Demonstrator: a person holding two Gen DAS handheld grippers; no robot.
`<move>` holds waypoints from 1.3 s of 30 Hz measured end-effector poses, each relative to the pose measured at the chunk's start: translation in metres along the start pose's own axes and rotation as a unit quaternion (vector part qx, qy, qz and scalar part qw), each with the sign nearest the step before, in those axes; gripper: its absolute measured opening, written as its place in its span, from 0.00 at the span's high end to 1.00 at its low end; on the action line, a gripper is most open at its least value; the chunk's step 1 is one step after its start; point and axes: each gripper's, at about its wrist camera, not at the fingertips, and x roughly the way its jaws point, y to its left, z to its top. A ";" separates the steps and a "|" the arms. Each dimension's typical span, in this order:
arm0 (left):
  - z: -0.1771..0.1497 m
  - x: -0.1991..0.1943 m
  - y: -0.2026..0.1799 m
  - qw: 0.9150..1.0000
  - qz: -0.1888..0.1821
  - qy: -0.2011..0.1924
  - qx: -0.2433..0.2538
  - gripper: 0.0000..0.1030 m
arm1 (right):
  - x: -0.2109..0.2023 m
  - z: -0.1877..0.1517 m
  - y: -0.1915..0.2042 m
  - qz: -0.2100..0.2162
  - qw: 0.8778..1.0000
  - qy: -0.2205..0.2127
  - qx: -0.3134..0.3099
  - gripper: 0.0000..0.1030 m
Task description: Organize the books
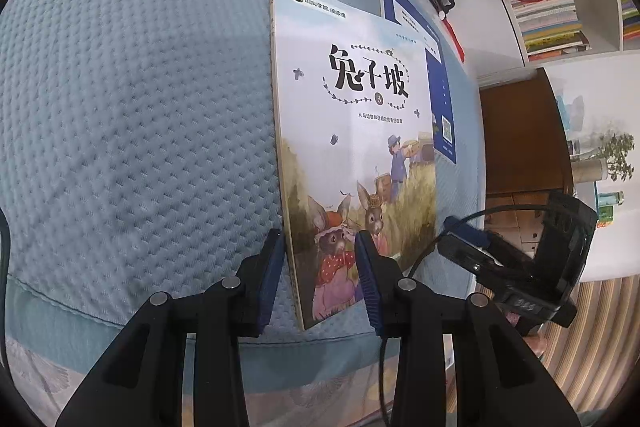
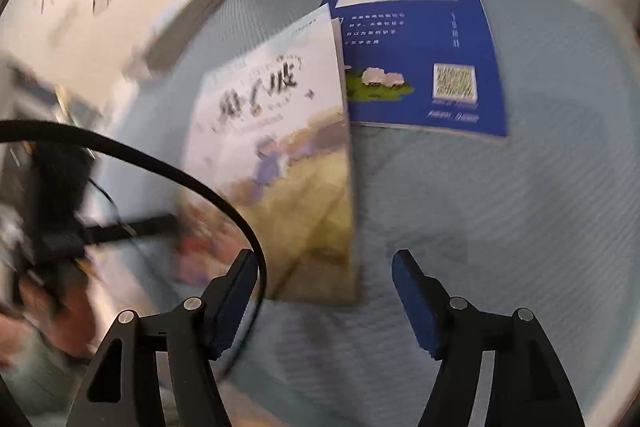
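Blue pads of my left gripper [image 1: 320, 259] clench the rabbit book's [image 1: 352, 131] near spine corner; its long axis runs away from me. My right gripper [image 2: 324, 291] hangs released beside it, blue book [image 2: 420, 51] flat beyond.

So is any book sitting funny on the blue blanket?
Yes. The rabbit book is tipped up on its edge between the left gripper fingers instead of lying flat. The blue book lies flat behind it, back cover up. Nothing looks torn or spilled.
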 end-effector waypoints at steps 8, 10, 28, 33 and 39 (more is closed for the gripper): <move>0.002 0.000 -0.001 1.000 0.001 0.006 0.002 0.67 | 0.005 -0.002 0.014 0.091 0.991 0.072 -0.066 0.22; 0.003 0.001 -0.002 1.000 0.001 0.007 0.004 0.67 | 0.007 -0.010 0.021 0.059 0.987 0.090 -0.119 0.22; -0.004 -0.015 -0.015 0.998 -0.015 -0.037 0.039 0.68 | 0.022 0.007 0.008 -0.022 0.999 -0.042 -0.023 0.55; 0.004 -0.041 -0.017 0.987 -0.141 -0.073 0.009 0.68 | 0.012 -0.006 -0.021 0.067 0.995 -0.049 0.062 0.55; 0.007 0.008 -0.021 0.998 -0.047 -0.027 0.025 0.90 | 0.005 -0.015 -0.033 0.096 0.989 -0.054 0.098 0.54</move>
